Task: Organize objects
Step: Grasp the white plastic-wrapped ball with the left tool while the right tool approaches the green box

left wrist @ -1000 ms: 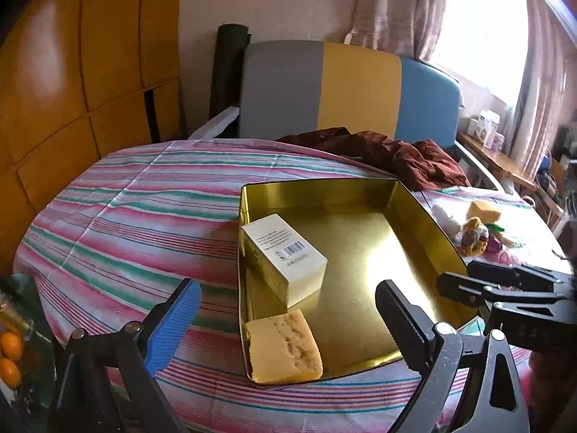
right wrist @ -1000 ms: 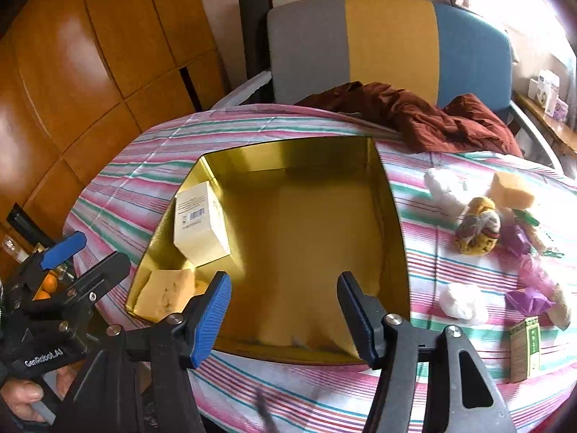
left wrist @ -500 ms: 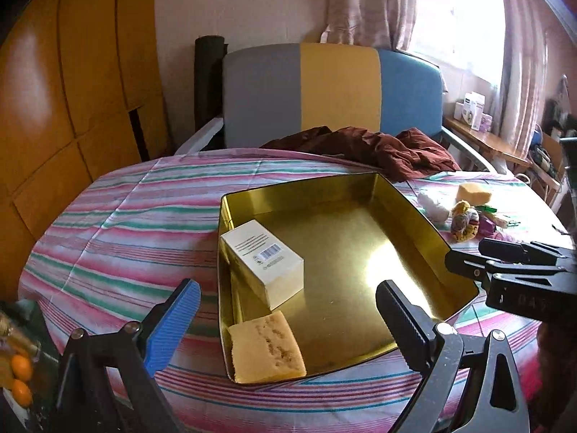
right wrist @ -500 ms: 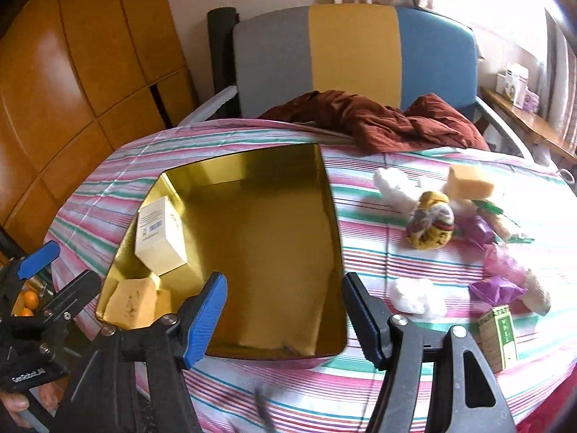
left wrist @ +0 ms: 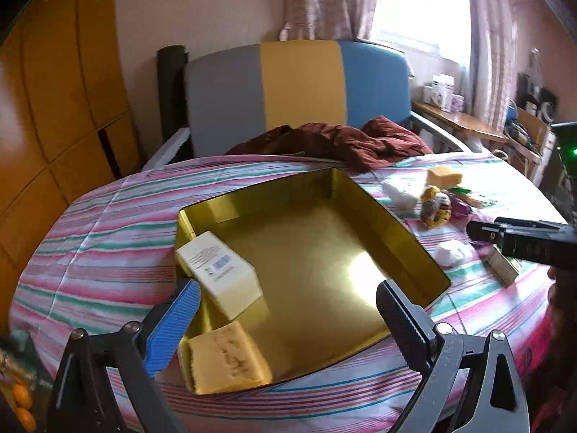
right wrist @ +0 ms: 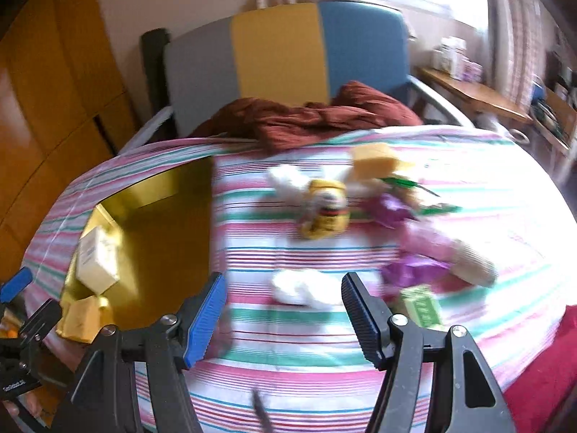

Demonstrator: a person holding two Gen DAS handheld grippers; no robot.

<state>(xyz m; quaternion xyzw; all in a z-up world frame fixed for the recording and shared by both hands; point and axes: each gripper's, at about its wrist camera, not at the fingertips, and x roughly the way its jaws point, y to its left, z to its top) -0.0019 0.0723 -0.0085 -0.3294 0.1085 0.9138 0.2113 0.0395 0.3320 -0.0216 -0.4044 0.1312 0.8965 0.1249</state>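
A gold tin tray (left wrist: 324, 249) lies on the striped tablecloth, holding a white box (left wrist: 220, 274) and a yellow sponge (left wrist: 227, 361) at its near left. My left gripper (left wrist: 288, 296) hovers open over the tray's near edge with nothing between its fingers. My right gripper (right wrist: 283, 285) is open above the cloth to the right of the tray (right wrist: 162, 238), over a white cotton wad (right wrist: 299, 288). Beyond it lie a yellow knitted toy (right wrist: 324, 213), another yellow sponge (right wrist: 371, 160), purple wrappers (right wrist: 389, 209) and a green box (right wrist: 422, 305). This view is motion-blurred.
A grey, yellow and blue chair (left wrist: 299, 86) stands behind the round table, with a brown cloth (left wrist: 335, 140) draped over the far edge. A wooden side table (left wrist: 458, 119) with small items is at the right. Oranges (left wrist: 21, 393) sit low at the left.
My right gripper swung right, from over the tray to over the loose items on the cloth. The left gripper drifted sideways a little and rolled. Both stayed open and empty.
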